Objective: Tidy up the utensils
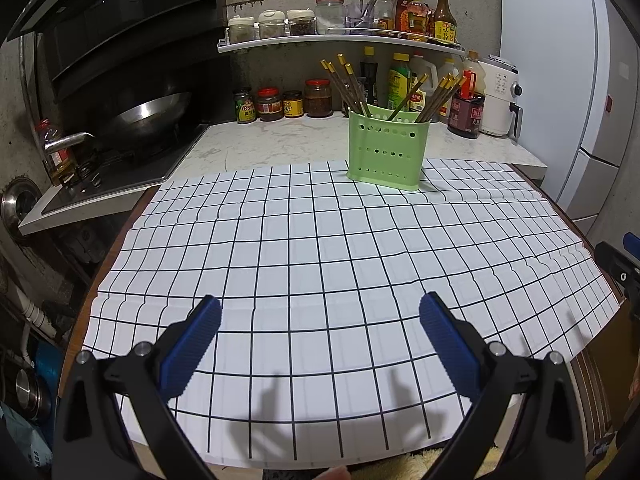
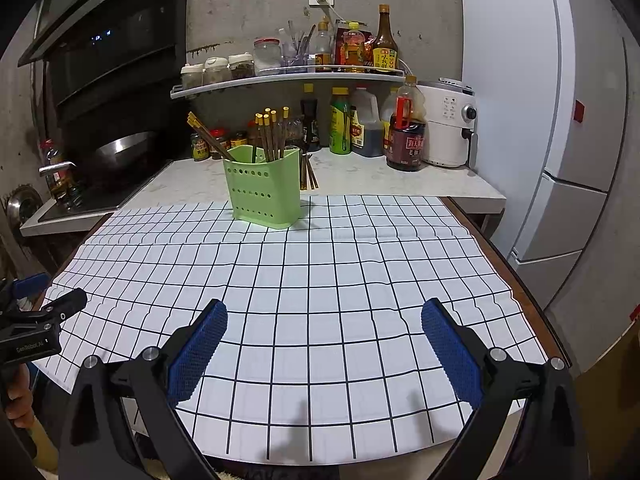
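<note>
While both tools hover above the near half of the white cloth printed with a black grid [image 1: 320, 264], neither touches anything. The left gripper [image 1: 320, 312], black-armed with ribbed blue pads [image 1: 192, 348], has its jaws spread wide and empty; the right gripper [image 2: 324, 316], of the same build with textured blue pads [image 2: 452, 352], likewise stands wide apart and holds nothing. The pale green perforated plastic utensil holder [image 1: 386, 150] stands upright at the far edge of the cloth, just before the white marbled countertop [image 1: 280, 140]. Brown chopsticks with yellow tips [image 1: 352, 84] lean inside it in several bunches, fanning out to both sides. In the right wrist view, a few more brown sticks [image 2: 308, 174] appear just behind the holder, partly hidden by it. Sauce bottles and jars line the wall behind, a steel wok [image 1: 148, 114] sits on the black hob at left, and a white appliance [image 1: 500, 92] stands at right.
</note>
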`<act>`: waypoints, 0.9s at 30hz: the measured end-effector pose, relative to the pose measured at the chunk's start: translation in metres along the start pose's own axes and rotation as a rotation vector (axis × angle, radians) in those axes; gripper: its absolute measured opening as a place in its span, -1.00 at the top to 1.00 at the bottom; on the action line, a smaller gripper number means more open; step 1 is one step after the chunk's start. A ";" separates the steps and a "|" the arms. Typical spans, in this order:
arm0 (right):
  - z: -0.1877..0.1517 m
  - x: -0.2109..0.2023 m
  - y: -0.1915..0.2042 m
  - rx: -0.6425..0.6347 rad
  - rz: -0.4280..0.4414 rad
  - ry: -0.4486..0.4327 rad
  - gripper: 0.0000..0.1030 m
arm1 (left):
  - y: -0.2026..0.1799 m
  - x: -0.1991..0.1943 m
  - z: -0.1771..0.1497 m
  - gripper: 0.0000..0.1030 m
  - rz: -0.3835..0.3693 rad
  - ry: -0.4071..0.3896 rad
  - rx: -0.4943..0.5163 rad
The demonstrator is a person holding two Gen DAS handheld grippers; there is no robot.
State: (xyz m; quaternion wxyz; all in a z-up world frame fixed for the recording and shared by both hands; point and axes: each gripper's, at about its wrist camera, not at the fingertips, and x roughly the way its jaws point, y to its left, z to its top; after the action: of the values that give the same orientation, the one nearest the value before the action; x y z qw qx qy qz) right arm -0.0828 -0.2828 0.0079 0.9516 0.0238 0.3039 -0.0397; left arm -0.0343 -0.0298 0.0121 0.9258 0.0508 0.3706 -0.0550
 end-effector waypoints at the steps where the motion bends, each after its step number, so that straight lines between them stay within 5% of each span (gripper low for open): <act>1: 0.000 0.000 0.000 0.001 0.000 0.001 -0.88 | 0.000 0.000 0.000 -0.88 0.001 0.001 0.000; 27: -0.003 0.001 -0.002 0.001 -0.003 0.004 -0.88 | -0.002 0.001 0.000 -0.88 0.011 0.005 0.010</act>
State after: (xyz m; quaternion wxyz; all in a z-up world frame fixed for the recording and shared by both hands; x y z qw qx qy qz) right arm -0.0838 -0.2850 0.0053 0.9508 0.0242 0.3060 -0.0411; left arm -0.0336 -0.0319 0.0112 0.9249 0.0575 0.3722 -0.0516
